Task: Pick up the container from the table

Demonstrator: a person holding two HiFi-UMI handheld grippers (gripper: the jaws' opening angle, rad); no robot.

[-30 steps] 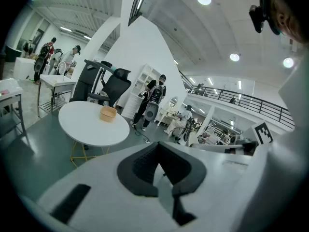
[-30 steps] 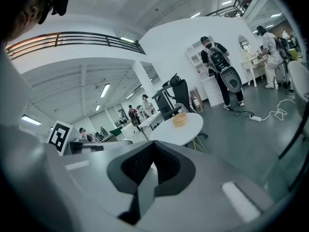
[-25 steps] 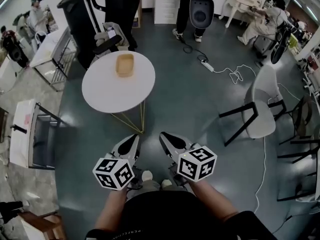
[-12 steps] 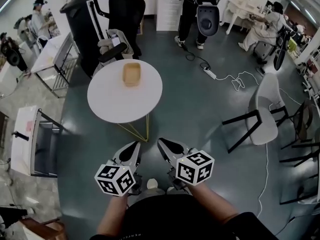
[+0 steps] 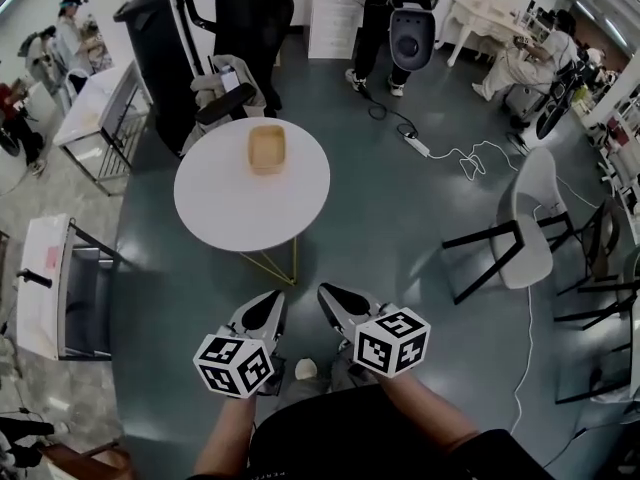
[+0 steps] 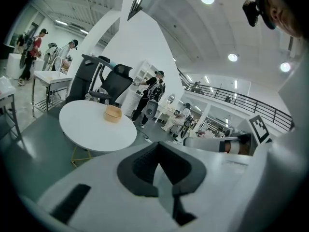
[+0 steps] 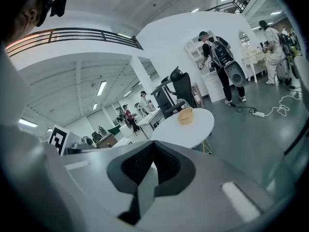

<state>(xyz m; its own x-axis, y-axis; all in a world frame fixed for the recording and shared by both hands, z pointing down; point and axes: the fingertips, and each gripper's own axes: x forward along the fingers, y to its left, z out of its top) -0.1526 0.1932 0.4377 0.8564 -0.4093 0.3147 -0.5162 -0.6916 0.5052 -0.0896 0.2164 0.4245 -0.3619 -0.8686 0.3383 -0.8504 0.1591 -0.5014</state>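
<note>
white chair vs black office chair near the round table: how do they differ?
Colour: the white chair has a pale shell on black legs; the black office chair has a tall black back. Place: the white chair stands apart on open floor, right of the round table; the black office chair sits close behind the table's far side. Both stand upright.

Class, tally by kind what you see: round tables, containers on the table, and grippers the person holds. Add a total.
round table: 1
container: 1
grippers: 2, left gripper and right gripper
total: 4
</note>
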